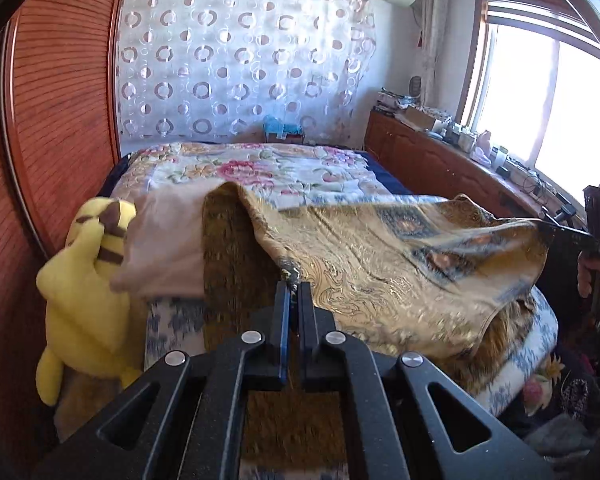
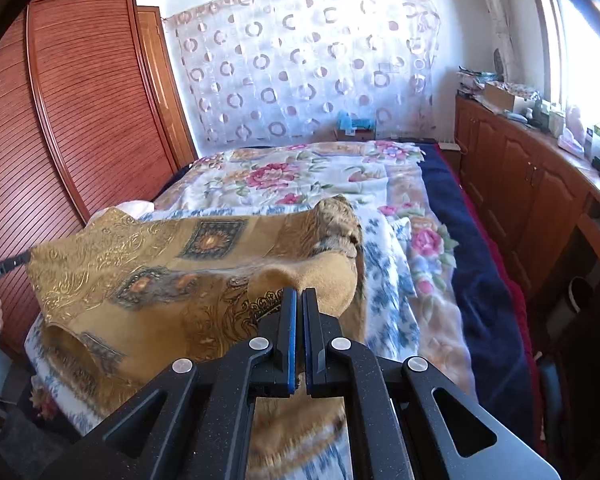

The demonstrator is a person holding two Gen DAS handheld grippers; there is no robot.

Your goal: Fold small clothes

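Note:
A golden-brown patterned garment (image 1: 400, 256) with dark diamond motifs is stretched in the air over the near end of the bed. My left gripper (image 1: 294, 284) is shut on one edge of it. My right gripper (image 2: 299, 294) is shut on the opposite edge, and the garment (image 2: 148, 272) spreads away to the left in that view. The right gripper also shows at the far right of the left wrist view (image 1: 580, 236); the left gripper shows at the far left of the right wrist view (image 2: 8, 266). Part of the cloth droops onto the bed.
A floral quilt (image 2: 300, 176) and a blue-and-white blanket (image 2: 384, 280) cover the bed. A yellow plush toy (image 1: 84, 292) and a pink pillow (image 1: 164, 244) lie at the left. A wooden wardrobe (image 2: 80, 100) stands left; a cluttered wooden cabinet (image 2: 532, 172) runs along the right.

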